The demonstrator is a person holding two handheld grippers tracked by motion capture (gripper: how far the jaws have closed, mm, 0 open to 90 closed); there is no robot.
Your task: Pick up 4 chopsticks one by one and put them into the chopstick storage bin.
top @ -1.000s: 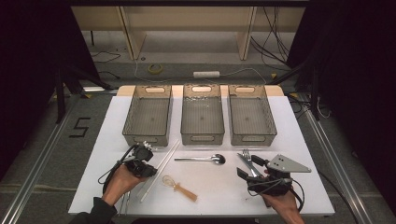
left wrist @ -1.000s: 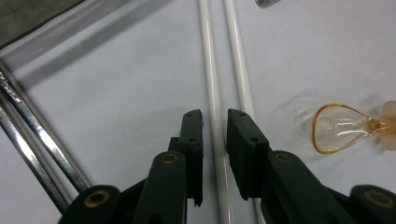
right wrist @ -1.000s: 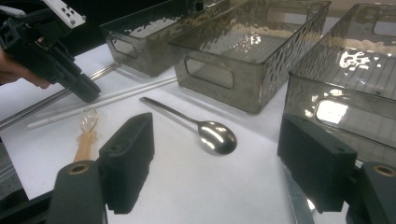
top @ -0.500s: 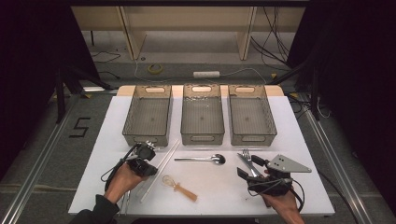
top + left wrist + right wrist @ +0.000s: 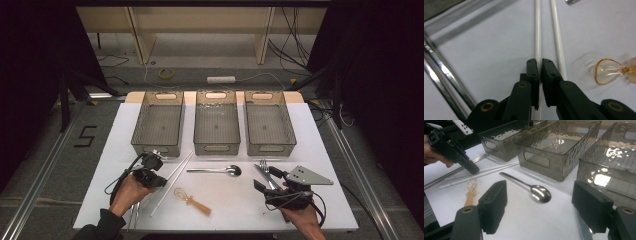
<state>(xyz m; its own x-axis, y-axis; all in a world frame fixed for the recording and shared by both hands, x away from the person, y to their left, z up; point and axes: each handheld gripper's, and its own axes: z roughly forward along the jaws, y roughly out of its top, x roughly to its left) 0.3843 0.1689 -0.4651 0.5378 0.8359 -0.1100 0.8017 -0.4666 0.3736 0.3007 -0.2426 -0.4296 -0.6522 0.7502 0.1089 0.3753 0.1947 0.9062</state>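
The left gripper point(image 5: 539, 65), its jaws just closing, clamped one thin white chopstick point(image 5: 538, 32); the right gripper point(image 5: 541, 205) gaped, idle; all three smoky plastic bins point(image 5: 216, 142) lay empty, sorting barely begun.

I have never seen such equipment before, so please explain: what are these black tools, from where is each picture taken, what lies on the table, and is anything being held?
A person sits at a white table and holds a hand-operated two-jaw gripper in each hand; there is no robot arm. The wide picture comes from a fixed camera above. The two close pictures come from small cameras riding on each gripper, looking along its black jaws.

On the table stand three empty grey bins. Before them lie a metal spoon, two white chopsticks, metal chopsticks, a small amber spoon and a fork.

The left gripper has just been closing and now pinches one white chopstick. The right gripper is open and holds nothing.
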